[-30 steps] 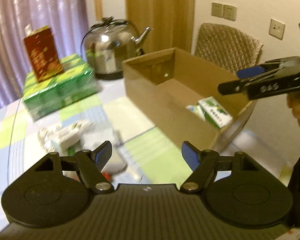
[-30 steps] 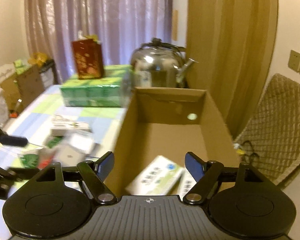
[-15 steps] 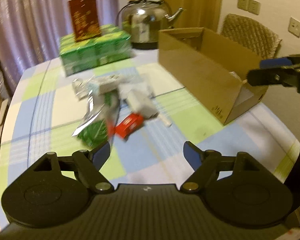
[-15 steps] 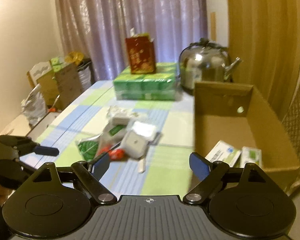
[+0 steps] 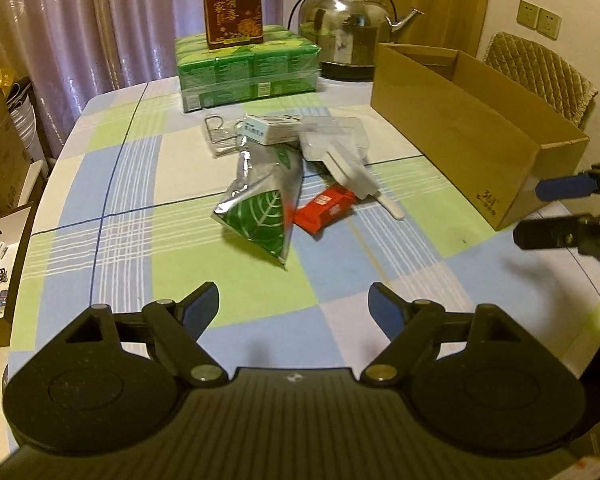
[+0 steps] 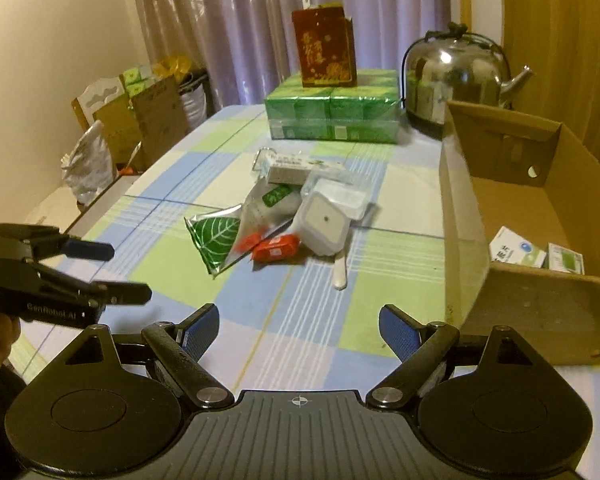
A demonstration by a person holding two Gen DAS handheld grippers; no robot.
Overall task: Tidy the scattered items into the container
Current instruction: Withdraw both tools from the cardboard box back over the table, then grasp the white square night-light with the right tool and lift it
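On the desk (image 5: 112,184): the scattered items lay heaped near its middle, apart from the cardboard box (image 6: 512,216).
Foil pouch (image 5: 262,204): probably light, crinkly and slippery; its flat sealed edge looked the best hold.
Red packet (image 5: 325,208): small and soft, likely easy to pinch across.
White plastic tub (image 6: 324,228): tipped on its side, stiff but light; best gripped at the rim.
Box contents: two small cartons (image 6: 518,250) at the near end.
Left gripper (image 5: 294,304): fingers wide apart, holding nothing.
Right gripper (image 6: 299,326): fingers wide apart, holding nothing.
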